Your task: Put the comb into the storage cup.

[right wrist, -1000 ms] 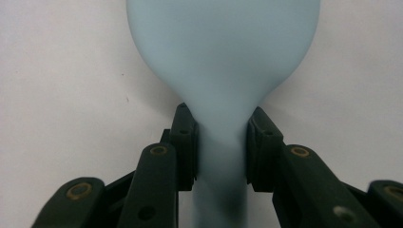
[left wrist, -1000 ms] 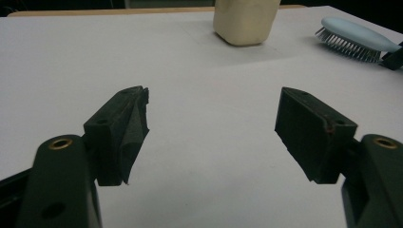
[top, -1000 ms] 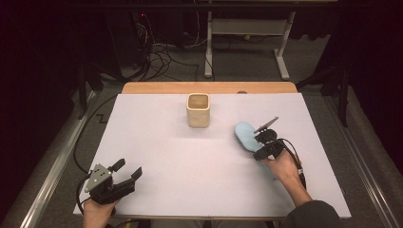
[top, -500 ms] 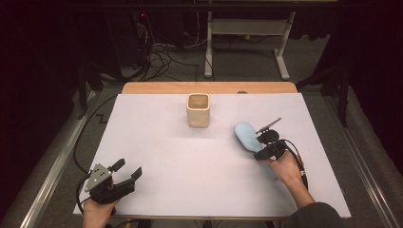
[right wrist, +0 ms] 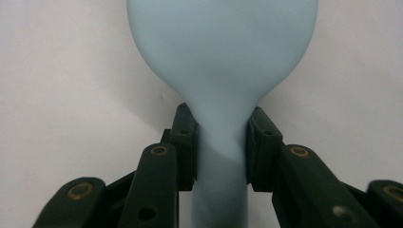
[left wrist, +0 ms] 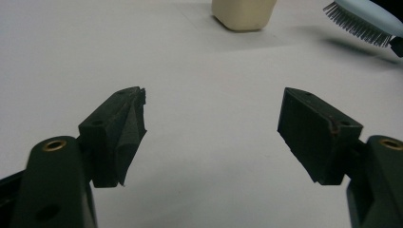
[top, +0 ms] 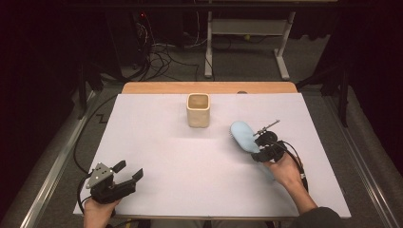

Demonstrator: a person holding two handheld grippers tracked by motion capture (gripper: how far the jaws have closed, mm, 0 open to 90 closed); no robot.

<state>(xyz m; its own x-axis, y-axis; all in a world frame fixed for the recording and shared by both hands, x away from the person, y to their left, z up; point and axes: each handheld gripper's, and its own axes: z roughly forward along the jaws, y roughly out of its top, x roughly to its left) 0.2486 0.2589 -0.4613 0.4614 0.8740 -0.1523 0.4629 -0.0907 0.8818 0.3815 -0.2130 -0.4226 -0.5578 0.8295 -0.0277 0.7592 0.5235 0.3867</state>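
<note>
A light blue hairbrush (top: 242, 134) hovers over the right half of the white table (top: 166, 156), bristles down. My right gripper (top: 259, 151) is shut on its handle. In the right gripper view both pads of the right gripper (right wrist: 221, 118) press the narrow neck of the brush (right wrist: 223, 42). My left gripper (top: 130, 169) rests near the front left edge. Its jaws have just been opening and stand wide, and the left gripper (left wrist: 214, 102) has only bare table between them. The brush's bristles (left wrist: 354, 21) show at the top right of the left gripper view.
A cream square cup (top: 198, 110) stands upright at the back middle of the table, also seen in the left gripper view as the cup (left wrist: 243, 12). A wooden strip (top: 209, 88) edges the far side. Cables and a metal stand (top: 242, 42) lie on the floor beyond.
</note>
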